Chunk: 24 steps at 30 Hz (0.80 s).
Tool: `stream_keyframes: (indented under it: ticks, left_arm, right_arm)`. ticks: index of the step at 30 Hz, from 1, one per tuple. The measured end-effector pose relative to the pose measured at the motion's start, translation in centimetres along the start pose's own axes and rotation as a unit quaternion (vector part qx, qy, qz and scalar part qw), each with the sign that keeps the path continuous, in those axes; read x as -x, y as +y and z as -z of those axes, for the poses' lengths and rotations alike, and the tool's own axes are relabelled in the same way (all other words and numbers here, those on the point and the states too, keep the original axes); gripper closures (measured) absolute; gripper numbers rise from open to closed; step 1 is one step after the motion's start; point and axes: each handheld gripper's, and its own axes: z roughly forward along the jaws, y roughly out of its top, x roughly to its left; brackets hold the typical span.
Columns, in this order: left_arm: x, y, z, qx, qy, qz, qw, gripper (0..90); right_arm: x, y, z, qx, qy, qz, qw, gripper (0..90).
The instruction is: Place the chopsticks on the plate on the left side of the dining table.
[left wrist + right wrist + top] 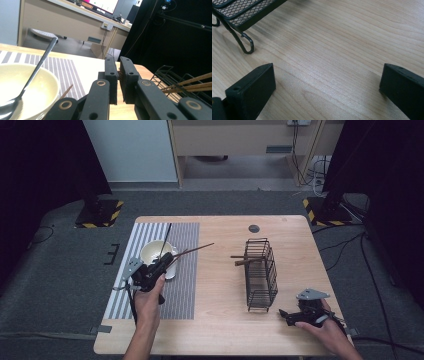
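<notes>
the left gripper (159,266) was over the striped placemat (185,290), just beside the cream bowl (156,251). its jaws were closed on a thin brown chopstick (192,251), which ran up and to the right from the gripper, its far end above bare wood. in the left gripper view the stick showed as a dark sliver pinched between the black pads (128,77). a dark-handled spoon (37,70) leaned in the bowl. more chopsticks (244,261) lay in the black wire basket (261,275) standing mid-table. the right gripper (292,316) rested low on the wooden table (220,320) near the basket's front foot, its jaws spread wide with nothing between them.
</notes>
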Motion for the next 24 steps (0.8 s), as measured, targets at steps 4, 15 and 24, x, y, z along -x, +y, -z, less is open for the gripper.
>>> stream_keyframes:
  ticks: [4,15,24]
  left_arm:
    - [-0.6,-0.3,0.5,-0.003,0.007,0.002,1.0,84.4]
    - [-2.0,-0.5,1.8,-0.009,0.024,-0.004,0.9997,84.4]
    - [-2.8,-0.8,2.5,-0.008,0.042,-0.001,0.9991,84.4]
  right_arm:
    - [0.0,0.0,0.0,0.0,0.0,0.0,1.0,0.3]
    - [0.0,0.0,0.0,0.0,0.0,0.0,1.0,0.3]
    - [0.0,0.0,0.0,0.0,-0.001,0.0,1.0,0.4]
